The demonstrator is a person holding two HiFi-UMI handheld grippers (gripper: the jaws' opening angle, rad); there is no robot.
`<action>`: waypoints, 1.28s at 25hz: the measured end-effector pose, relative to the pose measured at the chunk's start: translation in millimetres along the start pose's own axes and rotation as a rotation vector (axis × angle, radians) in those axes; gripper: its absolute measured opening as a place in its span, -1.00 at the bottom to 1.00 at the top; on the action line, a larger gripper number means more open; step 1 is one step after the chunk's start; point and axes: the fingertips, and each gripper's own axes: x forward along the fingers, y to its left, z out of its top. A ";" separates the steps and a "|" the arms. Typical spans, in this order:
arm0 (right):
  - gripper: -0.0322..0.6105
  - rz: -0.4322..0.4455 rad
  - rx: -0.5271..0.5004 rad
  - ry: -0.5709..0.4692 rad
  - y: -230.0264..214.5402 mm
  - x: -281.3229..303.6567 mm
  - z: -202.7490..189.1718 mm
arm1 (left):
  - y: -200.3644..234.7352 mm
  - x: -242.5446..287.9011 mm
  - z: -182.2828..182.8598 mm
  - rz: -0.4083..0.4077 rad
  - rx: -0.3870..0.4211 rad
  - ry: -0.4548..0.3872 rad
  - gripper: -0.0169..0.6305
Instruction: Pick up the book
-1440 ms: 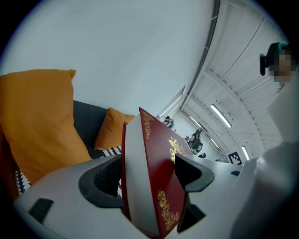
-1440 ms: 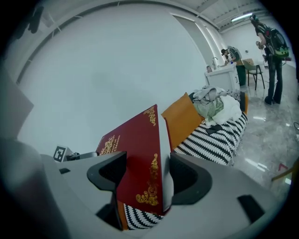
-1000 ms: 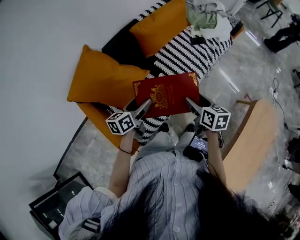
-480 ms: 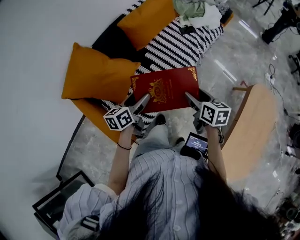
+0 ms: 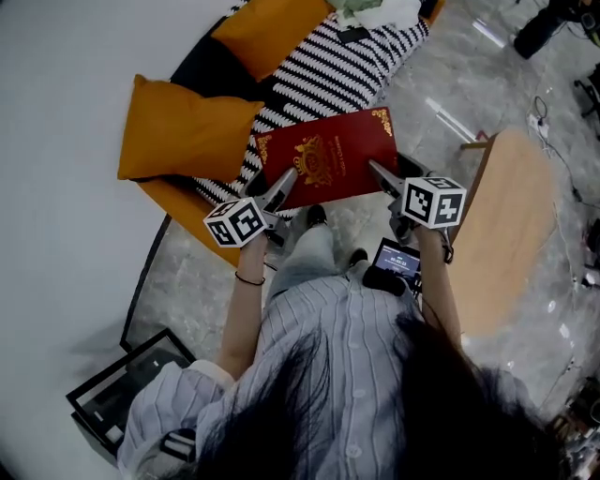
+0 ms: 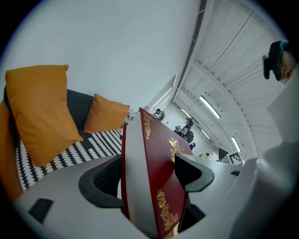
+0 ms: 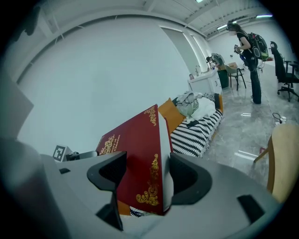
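Observation:
A dark red book (image 5: 328, 164) with gold ornaments is held in the air above the edge of a black-and-white patterned sofa (image 5: 347, 75). My left gripper (image 5: 281, 185) is shut on the book's near left corner and my right gripper (image 5: 377, 175) is shut on its near right corner. In the left gripper view the book (image 6: 154, 177) stands edge-on between the jaws, pages showing. The right gripper view shows the book (image 7: 140, 154) clamped the same way, its cover facing left.
Two orange cushions (image 5: 183, 131) (image 5: 267, 33) lie on the sofa, with a pile of clothes (image 5: 375, 11) at its far end. A round wooden table (image 5: 511, 234) stands to the right. A black case (image 5: 122, 394) lies on the floor at lower left. A person (image 7: 247, 56) stands far off.
The book, still held by both grippers, has come a little further up and away from the sofa. The view has shifted, so sofa and cushions sit higher in the picture.

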 end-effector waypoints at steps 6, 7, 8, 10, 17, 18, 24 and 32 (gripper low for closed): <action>0.05 0.030 -0.019 -0.022 -4.2 -51.0 -34.9 | -37.3 -29.8 -44.9 0.013 0.029 -0.035 0.11; 0.05 0.036 -0.020 -0.027 -4.5 -61.8 -44.7 | -44.2 -37.2 -56.2 0.015 0.035 -0.039 0.11; 0.05 0.042 -0.021 -0.030 -4.3 -70.7 -53.1 | -49.6 -43.8 -65.6 0.017 0.038 -0.042 0.11; 0.05 0.047 -0.025 -0.025 -3.3 -79.6 -61.2 | -54.8 -51.3 -75.6 0.023 0.033 -0.043 0.11; 0.05 0.054 -0.046 0.009 -0.4 -81.0 -57.3 | -56.4 -56.1 -79.1 0.046 -0.005 -0.053 0.11; 0.05 0.055 -0.049 0.012 -0.3 -81.3 -57.4 | -56.5 -56.8 -80.2 0.048 -0.011 -0.056 0.11; 0.05 0.068 -0.069 0.028 0.4 -86.3 -56.2 | -61.4 -62.6 -85.9 0.066 -0.031 -0.078 0.11; 0.05 0.063 -0.066 0.027 6.0 -101.1 -66.7 | -69.8 -74.1 -97.2 0.055 -0.040 -0.070 0.11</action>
